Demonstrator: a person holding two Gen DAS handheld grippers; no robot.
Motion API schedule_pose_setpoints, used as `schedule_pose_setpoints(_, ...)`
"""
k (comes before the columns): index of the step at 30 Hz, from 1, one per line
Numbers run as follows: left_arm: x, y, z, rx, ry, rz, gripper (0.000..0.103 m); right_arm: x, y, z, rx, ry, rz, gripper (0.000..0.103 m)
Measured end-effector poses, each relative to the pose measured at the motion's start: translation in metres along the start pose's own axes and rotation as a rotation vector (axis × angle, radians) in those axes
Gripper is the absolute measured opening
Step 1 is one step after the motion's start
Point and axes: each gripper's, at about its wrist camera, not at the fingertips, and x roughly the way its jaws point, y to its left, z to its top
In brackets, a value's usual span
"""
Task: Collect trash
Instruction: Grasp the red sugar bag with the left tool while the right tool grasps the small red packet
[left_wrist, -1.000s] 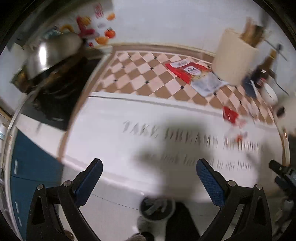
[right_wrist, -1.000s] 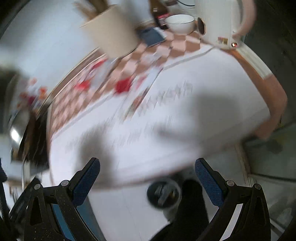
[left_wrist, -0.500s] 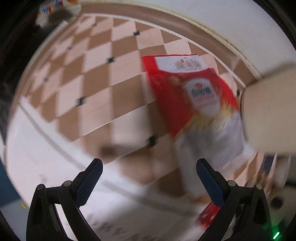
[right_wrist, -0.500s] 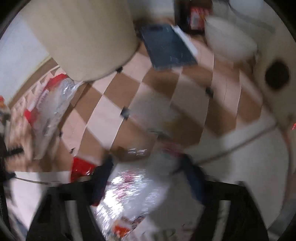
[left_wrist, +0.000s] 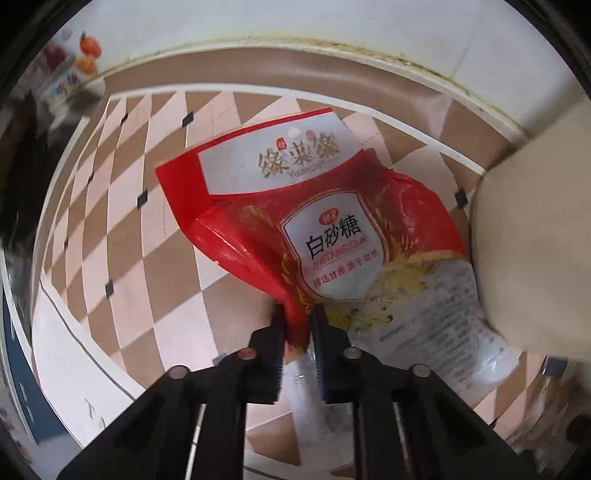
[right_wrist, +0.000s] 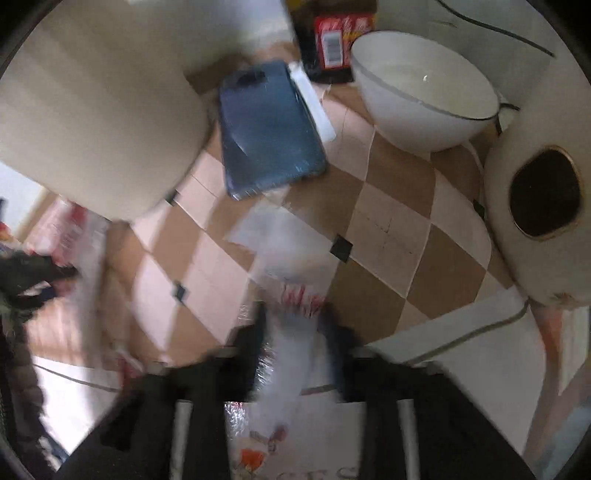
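Observation:
A red and white sugar bag (left_wrist: 332, 229) lies crumpled on the checkered mat (left_wrist: 129, 221) and rests against a beige round container (left_wrist: 532, 240). My left gripper (left_wrist: 297, 314) points straight down and is shut on the bag's lower red edge. In the right wrist view, a clear, shiny plastic wrapper (right_wrist: 280, 240) with red print lies on the same mat. My right gripper (right_wrist: 291, 314) has its fingers closed against both sides of the wrapper. That view is blurred, so the pads' contact is hard to make out.
The beige container (right_wrist: 92, 110) stands at the upper left. A blue flat case (right_wrist: 269, 129), a white bowl (right_wrist: 424, 96), a dark bottle with a red label (right_wrist: 332, 37) and a white kettle (right_wrist: 535, 203) crowd the back and right. The wall edge (left_wrist: 295, 40) runs behind the mat.
Both grippers came down from above the white counter onto the checkered mat. The left closed on the red bag, and the right closed around the clear wrapper.

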Motion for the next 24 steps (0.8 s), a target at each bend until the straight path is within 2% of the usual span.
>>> schedule_pose_setpoints(2,-0.005,0.006,-0.009,0.016,-0.015,0.005,0.006,-0.015,-0.001,-0.003,0.02,-0.036,0.025,0.049)
schedule_pose_setpoints(4,-0.014,0.019,-0.018,0.037,-0.052,0.024,0.006,-0.028,0.003,-0.01,0.025,-0.054,0.12,0.049)
schedule_pose_setpoints(6,-0.025,0.037,-0.036,0.05,-0.084,0.042,0.006,-0.029,0.021,-0.019,-0.001,-0.022,0.258,0.05)
schedule_pose_setpoints(8,-0.032,0.05,-0.052,0.067,-0.113,0.066,0.006,-0.017,0.045,-0.029,-0.043,0.037,0.337,0.053)
schedule_pose_setpoints(10,-0.041,0.065,-0.065,0.083,-0.137,0.099,0.006,-0.004,0.066,-0.033,-0.086,0.075,0.348,0.053)
schedule_pose_setpoints(14,-0.046,0.091,-0.089,0.095,-0.158,0.146,0.006,0.031,0.097,-0.04,-0.143,0.123,0.272,0.054)
schedule_pose_setpoints(16,-0.045,0.104,-0.097,0.079,-0.16,0.152,0.006,0.034,0.113,-0.042,-0.191,0.068,0.229,0.056)
schedule_pose_setpoints(17,-0.046,0.108,-0.102,0.068,-0.162,0.151,0.006,0.035,0.123,-0.045,-0.237,0.052,0.187,0.052)
schedule_pose_setpoints(18,-0.049,0.112,-0.103,0.06,-0.164,0.149,0.005,0.037,0.135,-0.048,-0.299,0.012,0.13,0.039)
schedule_pose_setpoints(19,-0.052,0.115,-0.107,0.055,-0.171,0.145,0.005,0.042,0.143,-0.051,-0.334,0.002,0.109,0.001)
schedule_pose_setpoints(21,-0.065,0.115,-0.114,0.06,-0.199,0.143,0.005,0.045,0.152,-0.058,-0.374,-0.024,0.073,0.001)
schedule_pose_setpoints(24,-0.087,0.125,-0.13,0.072,-0.25,0.122,0.005,0.035,0.155,-0.07,-0.375,-0.057,0.078,0.001)
